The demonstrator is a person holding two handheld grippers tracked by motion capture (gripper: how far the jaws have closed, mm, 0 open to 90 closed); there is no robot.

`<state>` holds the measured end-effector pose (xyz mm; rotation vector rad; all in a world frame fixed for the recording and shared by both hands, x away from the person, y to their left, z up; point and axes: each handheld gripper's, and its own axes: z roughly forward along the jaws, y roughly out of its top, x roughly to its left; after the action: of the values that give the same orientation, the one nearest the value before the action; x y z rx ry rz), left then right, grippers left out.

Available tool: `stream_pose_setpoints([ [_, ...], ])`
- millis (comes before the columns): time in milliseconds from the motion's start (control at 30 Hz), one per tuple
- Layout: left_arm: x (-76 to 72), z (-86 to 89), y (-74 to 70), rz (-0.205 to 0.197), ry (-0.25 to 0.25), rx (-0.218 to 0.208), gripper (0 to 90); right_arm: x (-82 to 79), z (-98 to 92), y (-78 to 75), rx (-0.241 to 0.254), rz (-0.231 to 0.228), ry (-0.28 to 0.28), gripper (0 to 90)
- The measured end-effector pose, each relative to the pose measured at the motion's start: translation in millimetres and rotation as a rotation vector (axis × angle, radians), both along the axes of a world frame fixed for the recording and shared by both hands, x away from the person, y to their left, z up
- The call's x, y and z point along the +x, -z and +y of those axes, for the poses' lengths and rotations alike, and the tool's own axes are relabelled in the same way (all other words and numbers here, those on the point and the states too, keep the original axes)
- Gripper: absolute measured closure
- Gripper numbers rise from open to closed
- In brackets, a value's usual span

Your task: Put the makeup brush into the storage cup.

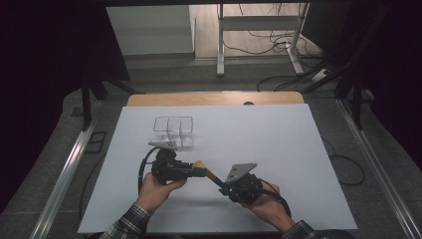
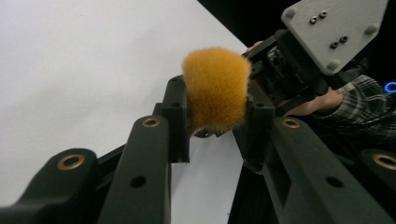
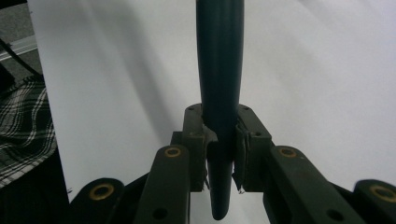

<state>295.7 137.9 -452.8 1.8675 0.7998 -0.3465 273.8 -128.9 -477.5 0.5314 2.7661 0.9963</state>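
Brush (image 2: 215,86) between both: orange bristles clamped in left hand-held gripper (image 2: 217,116), dark handle in right hand-held gripper (image 3: 219,135).

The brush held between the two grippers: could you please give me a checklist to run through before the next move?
1. Right gripper shut on the brush handle: ok.
2. Left gripper pinching the orange bristles: ok.
3. Brush lifted off the white table: cannot tell.
4. Clear organizer upright, apart from both grippers: ok.
5. Organizer compartments free: cannot tell.
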Motion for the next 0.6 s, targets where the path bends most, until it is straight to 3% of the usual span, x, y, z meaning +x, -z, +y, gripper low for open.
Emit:
stream_pose_setpoints([
  [100,-1.0,-1.3,-1.8,-0.006,0.008,0.006,70.3,0.7,0.2,-0.1,0.006,0.015,-0.001,73.4],
  [133,-1.8,-1.8,-2.4,-0.021,0.003,0.017,75.4,1.1,0.2,-0.2,0.013,0.026,-0.002,68.5],
  [200,-1.1,-1.4,-2.0,-0.011,0.008,0.011,75.6,1.4,0.1,-1.3,0.018,0.029,-0.003,60.4],
  [367,-1.1,-2.5,-2.1,-0.012,0.015,0.025,75.6,3.3,-0.2,-2.5,0.038,0.039,0.003,56.2],
  [500,-1.7,-3.2,-3.0,-0.016,0.01,0.03,75.7,4.7,-0.6,-6.3,0.089,0.051,0.016,47.4],
  [600,-1.7,-4.5,-2.4,-0.014,0.016,0.041,75.6,5.2,0.4,-9.4,0.118,0.049,0.021,47.0],
])
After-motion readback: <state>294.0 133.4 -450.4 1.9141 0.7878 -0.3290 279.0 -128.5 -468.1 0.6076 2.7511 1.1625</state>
